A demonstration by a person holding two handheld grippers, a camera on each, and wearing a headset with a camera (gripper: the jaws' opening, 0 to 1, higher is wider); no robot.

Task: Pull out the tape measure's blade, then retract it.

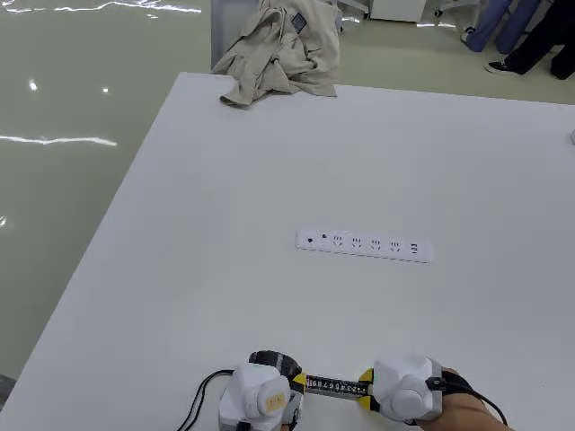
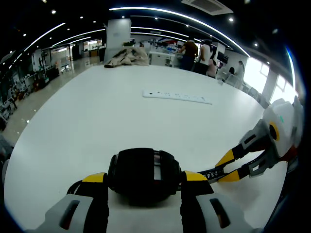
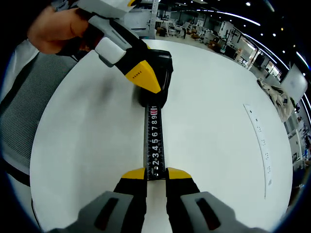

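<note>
A long white power strip (image 1: 364, 244) lies mid-frame on the white table (image 1: 225, 180), well apart from the work. A crumpled beige jacket (image 1: 283, 45) sits at the table's upper edge. At bottom centre, the left gripper (image 2: 144, 176) clamps the black tape measure case (image 2: 143, 170). The right gripper (image 3: 155, 173) pinches the dark numbered blade (image 3: 154, 136), which spans the short gap between them.

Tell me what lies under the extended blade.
Bare white table under the blade. Its tip is hidden inside the right claw; the left claw grips the case.

White power strip (image 1: 364, 244) on table (image 1: 180, 269); beige jacket (image 1: 278, 45) at far edge.
</note>
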